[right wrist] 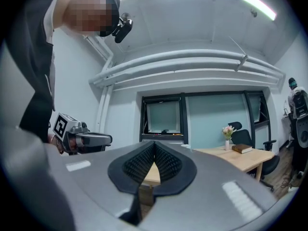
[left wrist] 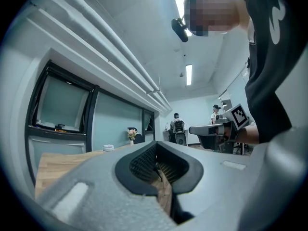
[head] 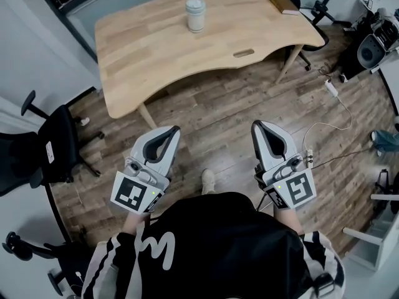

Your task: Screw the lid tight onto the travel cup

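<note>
The task is at its approach step, with nothing grasped yet. The travel cup (head: 195,14) stands upright near the far edge of the wooden tabletop (head: 143,61), well apart from both grippers. A paler lid (head: 195,5) appears to sit on top of it, but whether it is threaded down cannot be told from here. The person stands back on the wood floor (head: 212,123) and holds the 2 grippers level and side by side, pointing toward the tabletop. The left gripper (head: 170,132) has its jaws pressed together with nothing between the pads, and the right gripper (head: 259,127) is likewise closed and empty, as each gripper view confirms. A book (head: 282,2) lies at the tabletop's far right corner, clear of the cup. The next move probably calls for carrying both grippers to the cup and parting the jaws. Then 1 gripper clamps the body to steady it while the other takes the lid for twisting.
</note>
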`<state>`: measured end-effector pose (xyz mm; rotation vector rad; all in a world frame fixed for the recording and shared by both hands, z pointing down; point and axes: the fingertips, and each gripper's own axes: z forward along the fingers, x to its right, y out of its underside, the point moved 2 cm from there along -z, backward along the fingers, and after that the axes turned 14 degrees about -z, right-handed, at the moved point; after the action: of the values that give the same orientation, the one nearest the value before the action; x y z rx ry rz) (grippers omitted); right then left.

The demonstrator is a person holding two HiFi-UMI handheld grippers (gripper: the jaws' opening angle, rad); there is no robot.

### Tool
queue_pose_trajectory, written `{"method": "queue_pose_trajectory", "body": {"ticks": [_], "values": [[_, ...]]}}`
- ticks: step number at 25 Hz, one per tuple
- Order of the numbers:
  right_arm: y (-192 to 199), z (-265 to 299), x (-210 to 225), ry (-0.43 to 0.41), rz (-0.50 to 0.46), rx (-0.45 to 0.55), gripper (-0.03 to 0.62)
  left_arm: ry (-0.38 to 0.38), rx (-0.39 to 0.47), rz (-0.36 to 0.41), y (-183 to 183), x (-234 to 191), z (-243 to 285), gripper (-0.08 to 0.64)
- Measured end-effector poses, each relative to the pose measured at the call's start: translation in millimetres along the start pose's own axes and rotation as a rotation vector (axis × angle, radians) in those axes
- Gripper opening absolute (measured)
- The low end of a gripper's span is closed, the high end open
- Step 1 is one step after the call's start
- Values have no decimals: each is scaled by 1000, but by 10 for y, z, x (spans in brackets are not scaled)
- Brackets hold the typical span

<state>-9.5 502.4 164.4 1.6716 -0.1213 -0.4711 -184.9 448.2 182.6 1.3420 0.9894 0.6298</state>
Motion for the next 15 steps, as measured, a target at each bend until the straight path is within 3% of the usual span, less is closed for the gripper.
{"method": "queue_pose_trajectory", "body": {"ticks": [15], "values": [[326, 422, 527, -46, -9, -30, 0, -54, 0, -2, 34, -338, 569, 2]]}}
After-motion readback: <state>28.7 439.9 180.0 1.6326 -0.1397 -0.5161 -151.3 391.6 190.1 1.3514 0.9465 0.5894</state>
